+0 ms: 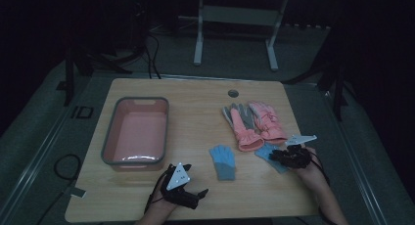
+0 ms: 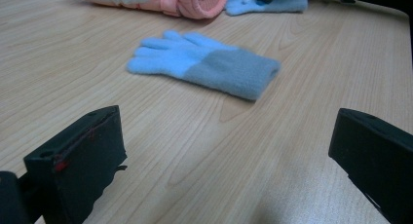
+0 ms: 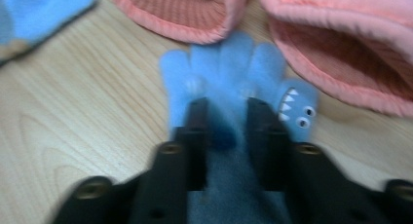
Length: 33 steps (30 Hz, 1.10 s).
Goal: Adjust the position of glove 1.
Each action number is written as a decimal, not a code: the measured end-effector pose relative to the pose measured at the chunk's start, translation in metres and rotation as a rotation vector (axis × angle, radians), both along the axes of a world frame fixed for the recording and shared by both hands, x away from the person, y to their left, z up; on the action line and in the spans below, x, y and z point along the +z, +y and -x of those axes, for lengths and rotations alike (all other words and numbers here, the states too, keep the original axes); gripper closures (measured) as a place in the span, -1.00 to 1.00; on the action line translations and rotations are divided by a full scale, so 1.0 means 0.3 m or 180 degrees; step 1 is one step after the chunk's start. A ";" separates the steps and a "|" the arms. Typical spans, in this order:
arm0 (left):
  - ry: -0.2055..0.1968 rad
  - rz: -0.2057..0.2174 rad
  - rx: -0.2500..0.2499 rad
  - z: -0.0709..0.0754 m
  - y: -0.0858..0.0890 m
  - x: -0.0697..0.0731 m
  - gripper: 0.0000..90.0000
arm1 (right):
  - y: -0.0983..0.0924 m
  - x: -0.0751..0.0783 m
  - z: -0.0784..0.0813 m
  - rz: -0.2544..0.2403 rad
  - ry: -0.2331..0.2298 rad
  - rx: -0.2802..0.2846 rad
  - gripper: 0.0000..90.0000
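Observation:
Two light-blue knit gloves with grey cuffs lie on the wooden table (image 1: 195, 102). One blue glove (image 1: 223, 161) (image 2: 204, 63) rests flat at the middle, fingers pointing away. My left gripper (image 1: 195, 180) (image 2: 226, 136) stands open just short of its cuff, with bare wood between the jaws. The second blue glove (image 1: 268, 153) (image 3: 229, 63), with a small shark face on its thumb, lies to the right. My right gripper (image 1: 276, 155) (image 3: 226, 109) is shut on a fold of its palm fabric.
A pair of pink padded gloves (image 1: 254, 121) (image 3: 336, 34) lies just beyond the right gripper, cuffs toward me. A pink basin with a grey rim (image 1: 134, 159) sits at the table's left. A round hole (image 1: 233, 93) marks the far edge.

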<state>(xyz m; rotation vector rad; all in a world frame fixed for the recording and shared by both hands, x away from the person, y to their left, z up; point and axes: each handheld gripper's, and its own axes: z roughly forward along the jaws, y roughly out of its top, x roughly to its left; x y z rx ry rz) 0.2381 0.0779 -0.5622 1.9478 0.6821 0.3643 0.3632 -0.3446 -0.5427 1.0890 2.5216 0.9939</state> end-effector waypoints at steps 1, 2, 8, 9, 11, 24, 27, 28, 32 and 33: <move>-0.0002 -0.0004 -0.0003 0.000 0.000 0.000 -1.00 | 0.002 0.001 0.004 -0.0016 0.0045 -0.0041 0.84; -0.0003 -0.0007 -0.0001 0.000 -0.001 0.000 -1.00 | 0.008 0.001 0.011 0.0025 0.0012 -0.0083 0.87; -0.0004 0.0020 0.0012 0.000 0.004 0.000 -1.00 | 0.059 0.047 0.081 0.0209 -0.0034 -0.0578 0.91; 0.0000 0.0020 0.0014 0.000 0.003 0.000 -1.00 | 0.066 0.064 0.104 0.0197 -0.0051 -0.0690 0.92; -0.0009 0.0010 0.0025 0.001 0.002 0.000 -1.00 | 0.081 0.094 0.149 0.0178 -0.0163 -0.0871 0.93; -0.0029 0.0000 0.0010 0.006 0.000 0.001 -1.00 | 0.200 0.146 0.337 -0.0082 -0.0381 -0.1956 0.93; -0.0024 -0.0001 -0.0010 0.008 -0.001 0.000 -1.00 | 0.217 0.104 0.333 0.0029 -0.0338 -0.2015 0.93; -0.0025 -0.0004 -0.0010 0.008 -0.001 0.001 -1.00 | 0.216 0.090 0.331 0.0020 -0.0318 -0.2034 0.93; -0.0019 -0.0002 -0.0016 0.008 -0.001 0.000 -1.00 | 0.213 0.036 0.311 0.0046 -0.0181 -0.2055 0.92; -0.0018 -0.0002 -0.0018 0.008 -0.001 0.000 -1.00 | 0.210 0.026 0.309 0.0040 -0.0172 -0.2070 0.92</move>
